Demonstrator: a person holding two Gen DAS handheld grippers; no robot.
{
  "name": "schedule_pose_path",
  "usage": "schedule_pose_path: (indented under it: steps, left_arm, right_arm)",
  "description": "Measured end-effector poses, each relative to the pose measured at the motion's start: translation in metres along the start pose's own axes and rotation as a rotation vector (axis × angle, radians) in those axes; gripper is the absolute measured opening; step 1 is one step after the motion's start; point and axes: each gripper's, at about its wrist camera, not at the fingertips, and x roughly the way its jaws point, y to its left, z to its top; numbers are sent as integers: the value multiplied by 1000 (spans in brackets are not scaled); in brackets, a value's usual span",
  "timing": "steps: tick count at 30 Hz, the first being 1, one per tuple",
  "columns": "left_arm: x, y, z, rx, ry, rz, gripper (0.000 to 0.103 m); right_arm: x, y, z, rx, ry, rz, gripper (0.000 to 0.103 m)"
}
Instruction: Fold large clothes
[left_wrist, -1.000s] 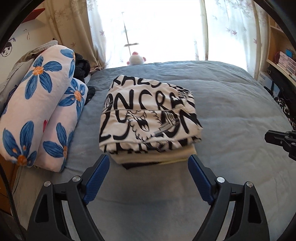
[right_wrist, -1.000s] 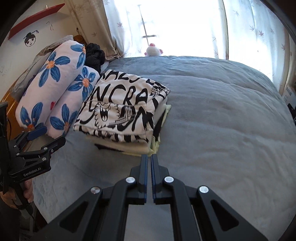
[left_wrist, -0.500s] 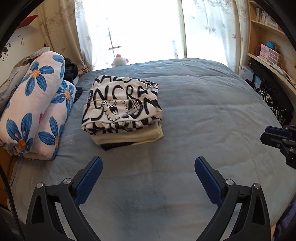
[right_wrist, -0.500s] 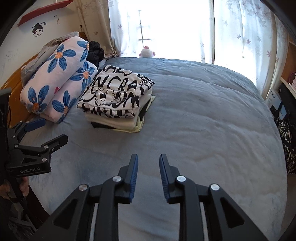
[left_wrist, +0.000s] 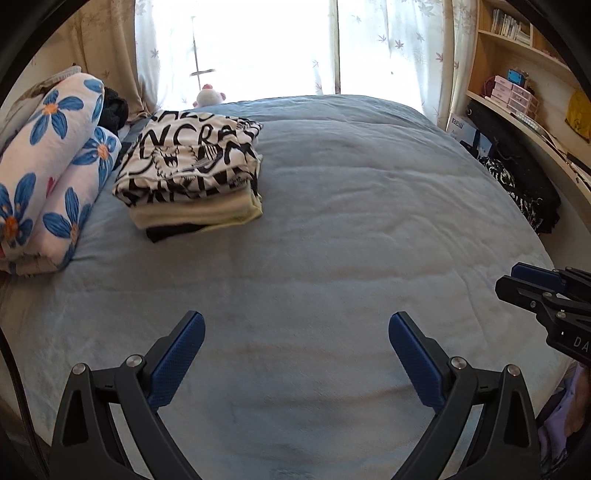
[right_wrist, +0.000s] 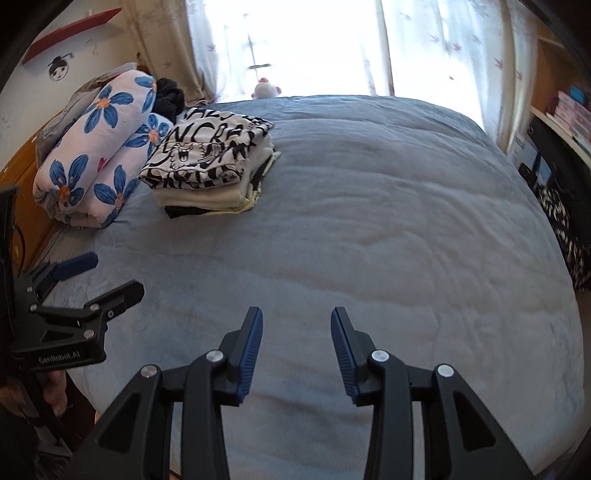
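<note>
From the left wrist, the left gripper (left_wrist: 296, 334) stands spread wide with nothing between its two ribbed blue pads, above a plush grey-blue bed cover (left_wrist: 351, 221); one stack of folded clothes (left_wrist: 192, 170), black-and-white print over cream and black layers, lies far left beside two rolled floral quilts (left_wrist: 51, 166), and wooden shelves (left_wrist: 517, 74) show sharply only here. From the right wrist, the right gripper (right_wrist: 296, 334), its jaws just opening, is released and empty, and a hand (right_wrist: 55, 387) shows.
</note>
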Motion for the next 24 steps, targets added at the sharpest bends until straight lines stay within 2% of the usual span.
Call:
schedule_pose_path:
  steps: [4, 6, 12, 20, 24]
  left_arm:
    - [0, -11, -26, -13, -3, 14, 99]
    - [-3, -14, -37, -33, -6, 9, 99]
    - [-21, -21, -66, -103, -26, -13, 99]
    - [-45, -35, -94, -118, -72, 86, 99]
    - [-52, -41, -103, -118, -65, 86, 99]
  right_arm:
    - [-6, -13, -32, 47, -23, -70, 49]
    - [-9, -19, -46, 65, -35, -75, 53]
    - [-13, -22, -81, 104, -28, -49, 53]
    - [-32, -25, -108, 178, -64, 5, 54]
    - [-38, -18, -114, 158, -73, 11, 55]
